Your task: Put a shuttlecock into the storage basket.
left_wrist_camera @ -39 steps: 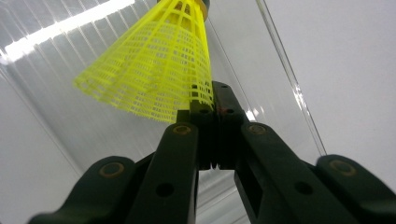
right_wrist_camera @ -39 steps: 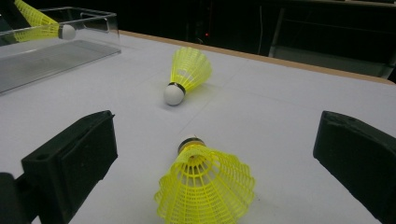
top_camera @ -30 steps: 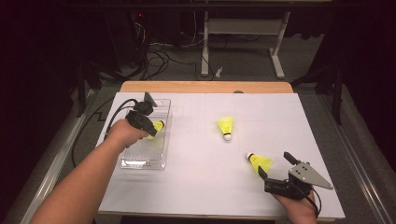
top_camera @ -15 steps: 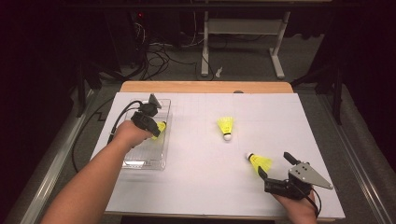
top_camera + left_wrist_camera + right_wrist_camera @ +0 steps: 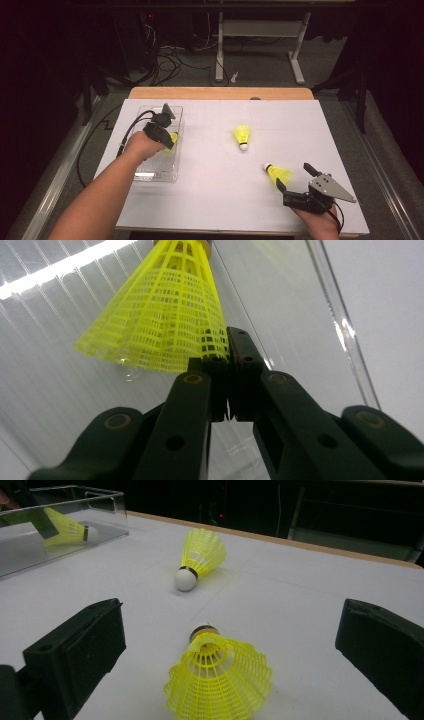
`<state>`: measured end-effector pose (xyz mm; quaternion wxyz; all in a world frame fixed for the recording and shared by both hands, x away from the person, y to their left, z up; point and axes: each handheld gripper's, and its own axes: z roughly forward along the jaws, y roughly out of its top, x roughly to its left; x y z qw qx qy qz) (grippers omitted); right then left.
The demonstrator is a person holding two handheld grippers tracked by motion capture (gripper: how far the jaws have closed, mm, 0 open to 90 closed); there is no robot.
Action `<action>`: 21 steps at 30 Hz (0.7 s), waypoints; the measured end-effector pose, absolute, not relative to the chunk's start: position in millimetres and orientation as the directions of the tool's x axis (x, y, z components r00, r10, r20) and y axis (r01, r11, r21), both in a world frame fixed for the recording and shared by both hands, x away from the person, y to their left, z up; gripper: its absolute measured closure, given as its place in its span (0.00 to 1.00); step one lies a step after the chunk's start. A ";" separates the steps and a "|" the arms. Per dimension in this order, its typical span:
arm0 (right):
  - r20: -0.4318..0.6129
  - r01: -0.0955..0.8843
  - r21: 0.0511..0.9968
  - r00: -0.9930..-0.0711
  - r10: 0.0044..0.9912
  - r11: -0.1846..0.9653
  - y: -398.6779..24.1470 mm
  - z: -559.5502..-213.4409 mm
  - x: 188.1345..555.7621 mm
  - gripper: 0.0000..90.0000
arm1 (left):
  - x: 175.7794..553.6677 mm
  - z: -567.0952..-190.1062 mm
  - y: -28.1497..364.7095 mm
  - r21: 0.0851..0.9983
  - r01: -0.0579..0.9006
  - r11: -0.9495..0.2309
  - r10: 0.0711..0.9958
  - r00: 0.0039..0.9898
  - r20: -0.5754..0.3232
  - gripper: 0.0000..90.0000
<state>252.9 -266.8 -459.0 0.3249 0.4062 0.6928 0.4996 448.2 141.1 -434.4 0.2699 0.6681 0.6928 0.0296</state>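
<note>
A white tabletop (image 5: 220,190) holds a clear plastic tray (image 5: 155,172) at the left. Over the tray, the left gripper (image 5: 169,141) has its jaws closed on the skirt edge of a yellow shuttlecock (image 5: 160,310). Near the front right, the right gripper (image 5: 292,180) rests with jaws wide apart around a second shuttlecock (image 5: 217,677). A third shuttlecock (image 5: 242,136) lies mid-table.
</note>
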 end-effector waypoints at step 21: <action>-0.049 0.239 0.955 -0.461 0.886 0.177 -265.2 -459.3 252.9 0.00 | 433.1 -420.3 152.3 0.376 0.922 0.089 0.939 0.048 -0.341 0.64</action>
